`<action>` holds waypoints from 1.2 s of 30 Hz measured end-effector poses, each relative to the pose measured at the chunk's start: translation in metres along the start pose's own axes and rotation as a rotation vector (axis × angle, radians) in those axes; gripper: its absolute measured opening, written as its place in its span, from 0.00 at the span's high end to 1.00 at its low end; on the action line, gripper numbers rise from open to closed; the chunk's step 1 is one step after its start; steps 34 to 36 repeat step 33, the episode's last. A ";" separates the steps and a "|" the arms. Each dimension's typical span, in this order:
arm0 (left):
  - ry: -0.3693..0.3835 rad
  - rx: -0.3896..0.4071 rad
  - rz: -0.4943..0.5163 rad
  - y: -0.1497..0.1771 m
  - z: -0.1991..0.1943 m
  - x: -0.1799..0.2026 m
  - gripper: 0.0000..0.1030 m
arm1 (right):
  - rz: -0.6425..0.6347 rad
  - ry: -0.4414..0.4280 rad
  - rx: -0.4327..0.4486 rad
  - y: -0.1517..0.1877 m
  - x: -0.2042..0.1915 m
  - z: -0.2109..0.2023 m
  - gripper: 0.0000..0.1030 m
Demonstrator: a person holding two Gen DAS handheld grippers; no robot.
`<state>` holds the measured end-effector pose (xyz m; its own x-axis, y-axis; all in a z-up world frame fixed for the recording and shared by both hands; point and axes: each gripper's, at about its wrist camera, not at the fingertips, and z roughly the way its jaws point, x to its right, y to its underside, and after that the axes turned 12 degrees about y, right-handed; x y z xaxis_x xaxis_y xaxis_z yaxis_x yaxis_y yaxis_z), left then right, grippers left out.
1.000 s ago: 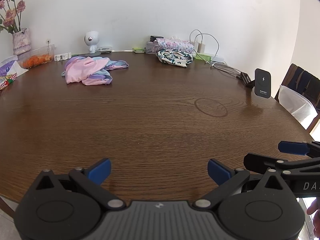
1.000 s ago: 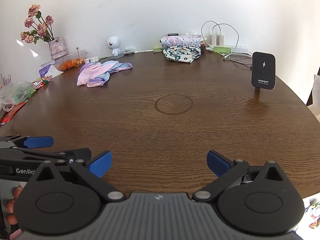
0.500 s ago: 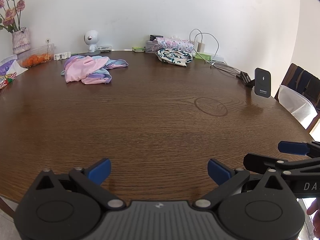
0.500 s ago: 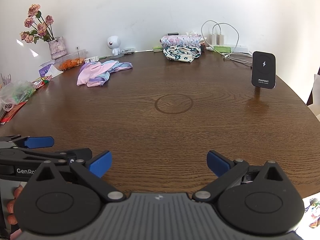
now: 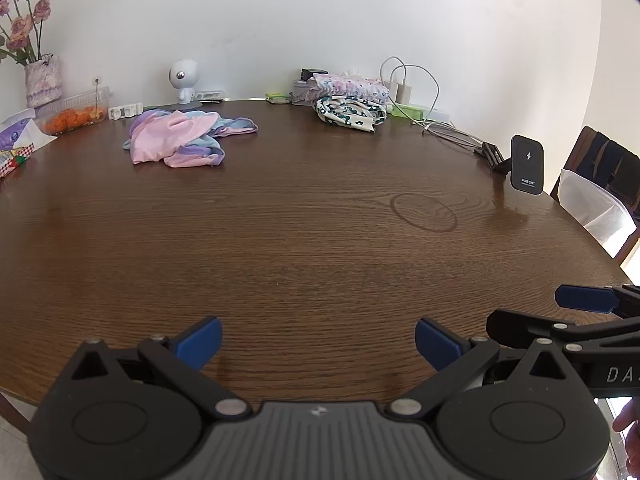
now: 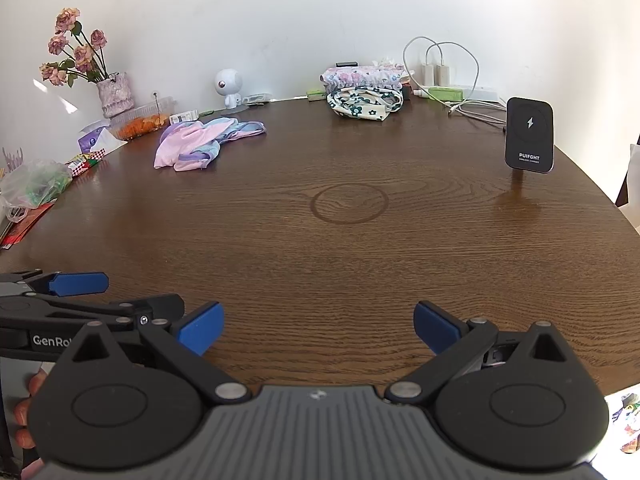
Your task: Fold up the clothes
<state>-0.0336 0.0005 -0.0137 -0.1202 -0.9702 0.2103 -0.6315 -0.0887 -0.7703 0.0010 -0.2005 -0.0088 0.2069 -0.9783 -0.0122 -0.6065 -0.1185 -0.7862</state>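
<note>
Both grippers hover low over the near edge of the round wooden worktop (image 5: 320,240), side by side. The left gripper (image 5: 318,342) has its blue fingers (image 5: 200,340) spread wide, nothing between them; the right gripper (image 6: 316,330) is likewise released and empty. Far ahead of the fingers and off to their left lies a crumpled pink and lilac garment (image 5: 180,140) — loose, unfolded. Further ahead, at the worktop's far edge, sit two folded floral pieces (image 6: 364,92) (one stacked on the other). A black charger stand (image 6: 529,136) stands ahead to the right.
</note>
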 end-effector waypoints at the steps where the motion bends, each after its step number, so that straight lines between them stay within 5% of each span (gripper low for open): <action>1: 0.001 0.003 0.001 0.000 0.000 0.000 0.00 | 0.000 -0.001 0.000 0.000 0.000 0.000 0.00; 36: 0.015 -0.003 -0.008 -0.003 0.001 -0.002 0.00 | 0.003 -0.003 0.003 -0.001 0.002 0.000 0.00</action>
